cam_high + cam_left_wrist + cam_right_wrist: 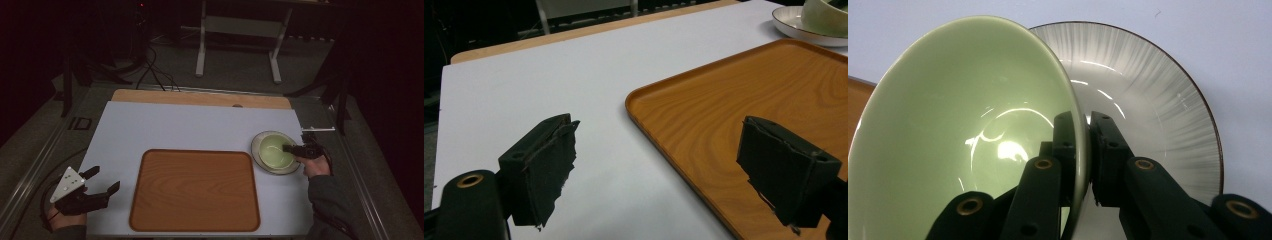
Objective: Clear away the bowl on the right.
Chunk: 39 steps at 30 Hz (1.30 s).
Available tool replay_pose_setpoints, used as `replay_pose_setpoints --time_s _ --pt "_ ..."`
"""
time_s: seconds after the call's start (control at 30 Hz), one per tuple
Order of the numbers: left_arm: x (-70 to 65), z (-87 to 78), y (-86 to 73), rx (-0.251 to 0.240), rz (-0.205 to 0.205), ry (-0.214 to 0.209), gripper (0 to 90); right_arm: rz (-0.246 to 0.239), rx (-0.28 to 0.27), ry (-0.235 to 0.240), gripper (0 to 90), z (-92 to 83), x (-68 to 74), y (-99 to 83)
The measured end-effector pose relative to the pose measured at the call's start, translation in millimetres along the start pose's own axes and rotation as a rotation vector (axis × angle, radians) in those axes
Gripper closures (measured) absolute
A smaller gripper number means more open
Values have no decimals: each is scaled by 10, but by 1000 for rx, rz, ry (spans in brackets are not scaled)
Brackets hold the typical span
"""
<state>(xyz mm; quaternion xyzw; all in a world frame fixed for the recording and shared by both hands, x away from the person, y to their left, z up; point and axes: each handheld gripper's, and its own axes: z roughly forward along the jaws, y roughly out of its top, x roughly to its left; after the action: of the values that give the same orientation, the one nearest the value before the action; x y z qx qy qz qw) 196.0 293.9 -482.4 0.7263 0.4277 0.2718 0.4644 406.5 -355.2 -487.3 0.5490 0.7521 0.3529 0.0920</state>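
A pale green bowl (275, 150) sits in a white striped plate (260, 155) at the right of the white tabletop. My right gripper (289, 148) is shut on the bowl's near rim, one jaw inside and one outside. Close up in the right gripper view, the bowl (963, 125) is pinched at its wall, tilted over the plate (1158, 100), and my right gripper (1084, 150) clamps its edge. My left gripper (105, 180) rests open at the front left, empty. In the left gripper view, my left gripper (659, 165) points at the wooden tray (734, 110).
A large brown wooden tray (195, 190) lies in the middle front of the white table cover (175, 125). A wooden table edge (200, 97) runs along the back. Beyond stand a metal stand's legs (200, 55) and cables (155, 70) on the floor.
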Motion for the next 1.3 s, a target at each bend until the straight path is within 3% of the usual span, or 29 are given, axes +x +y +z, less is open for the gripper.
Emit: replay_pose_setpoints --time_s 0.6,1.3 --pt "0 -6 0 -3 1 6 154 -27 -43 -1 825 -150 143 74" --pt "1 -12 0 -11 1 8 153 -89 -105 13 824 -341 375 202"
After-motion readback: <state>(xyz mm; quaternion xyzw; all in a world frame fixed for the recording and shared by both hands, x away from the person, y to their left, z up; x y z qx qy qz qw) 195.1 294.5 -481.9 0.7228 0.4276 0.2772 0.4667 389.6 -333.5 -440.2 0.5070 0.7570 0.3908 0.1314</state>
